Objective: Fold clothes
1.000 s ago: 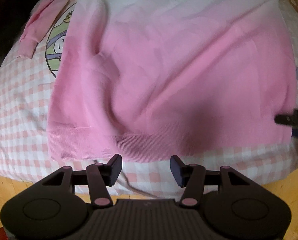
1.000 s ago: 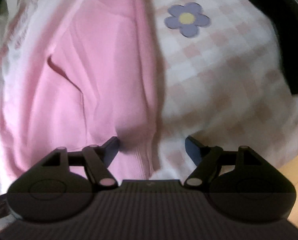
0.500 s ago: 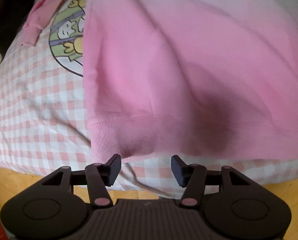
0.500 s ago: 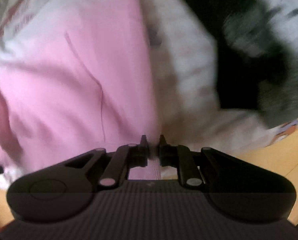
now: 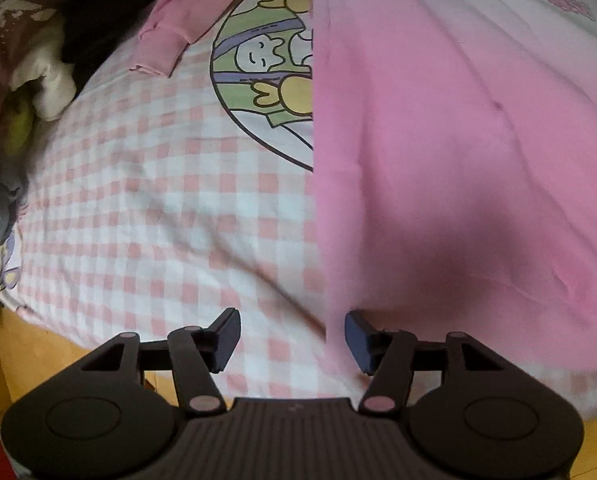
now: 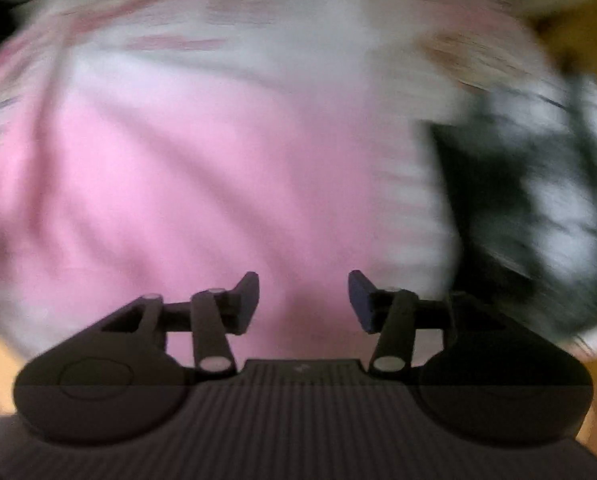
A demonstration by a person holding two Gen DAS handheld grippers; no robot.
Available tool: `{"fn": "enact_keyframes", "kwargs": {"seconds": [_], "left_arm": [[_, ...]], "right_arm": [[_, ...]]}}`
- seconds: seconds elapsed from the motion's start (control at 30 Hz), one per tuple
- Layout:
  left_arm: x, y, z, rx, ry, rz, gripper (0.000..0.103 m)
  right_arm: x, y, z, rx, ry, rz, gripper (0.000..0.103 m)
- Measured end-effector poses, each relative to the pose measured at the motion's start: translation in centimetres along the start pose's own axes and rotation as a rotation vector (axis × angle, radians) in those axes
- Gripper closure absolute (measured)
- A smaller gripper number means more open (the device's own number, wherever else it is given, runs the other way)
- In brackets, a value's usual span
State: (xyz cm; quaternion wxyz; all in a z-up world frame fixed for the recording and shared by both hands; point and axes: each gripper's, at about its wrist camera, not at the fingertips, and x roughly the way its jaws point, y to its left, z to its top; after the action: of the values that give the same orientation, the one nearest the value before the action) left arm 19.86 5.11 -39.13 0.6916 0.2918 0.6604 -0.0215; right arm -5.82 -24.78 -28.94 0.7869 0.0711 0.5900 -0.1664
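Pink-to-white knit sweatshirt (image 5: 458, 140): lies flat on the pink-and-white checked bedsheet (image 5: 158, 208), filling the right half of the left wrist view. Its side edge covers part of the round cartoon print (image 5: 266, 68) on the sheet. Its long pink sleeve (image 5: 174, 24) lies apart, far left, cuff on the sheet. Crumpled dark patterned clothes (image 5: 14, 80): heaped at the sheet's left edge. Black two-finger left gripper (image 5: 292, 340): above the sweatshirt's near side edge. In the blurred right wrist view, black-and-white patterned fabric (image 6: 538, 200) lies right of the sweatshirt (image 6: 218, 160).
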Motion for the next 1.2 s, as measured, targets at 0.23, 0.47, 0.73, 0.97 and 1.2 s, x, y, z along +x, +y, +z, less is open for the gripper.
{"fn": "enact_keyframes", "kwargs": {"seconds": [0.23,0.47,0.73,0.97,1.2], "left_arm": [[2.7,-0.2,2.4,-0.002,0.045,-0.158,0.055],[2.7,1.9,-1.5,-0.026,0.155,0.011,0.103],[3.2,9.1,-3.4,-0.080,0.170,0.003,0.095],[-2.3,1.3,3.5,0.154,-0.076,-0.281,0.056],[4.0,-5.1,5.2,0.232,-0.019,-0.035,0.036]], "right_arm": [[4.6,2.3,0.9,0.074,0.135,0.007,0.050],[5.8,1.9,-0.1,0.097,0.241,-0.054,0.048],[5.1,1.8,-1.5,0.117,0.242,-0.134,0.042],[3.7,2.9,2.5,0.114,0.069,-0.071,0.042],[9.3,-0.2,1.7,0.117,0.227,-0.147,0.036]]}}
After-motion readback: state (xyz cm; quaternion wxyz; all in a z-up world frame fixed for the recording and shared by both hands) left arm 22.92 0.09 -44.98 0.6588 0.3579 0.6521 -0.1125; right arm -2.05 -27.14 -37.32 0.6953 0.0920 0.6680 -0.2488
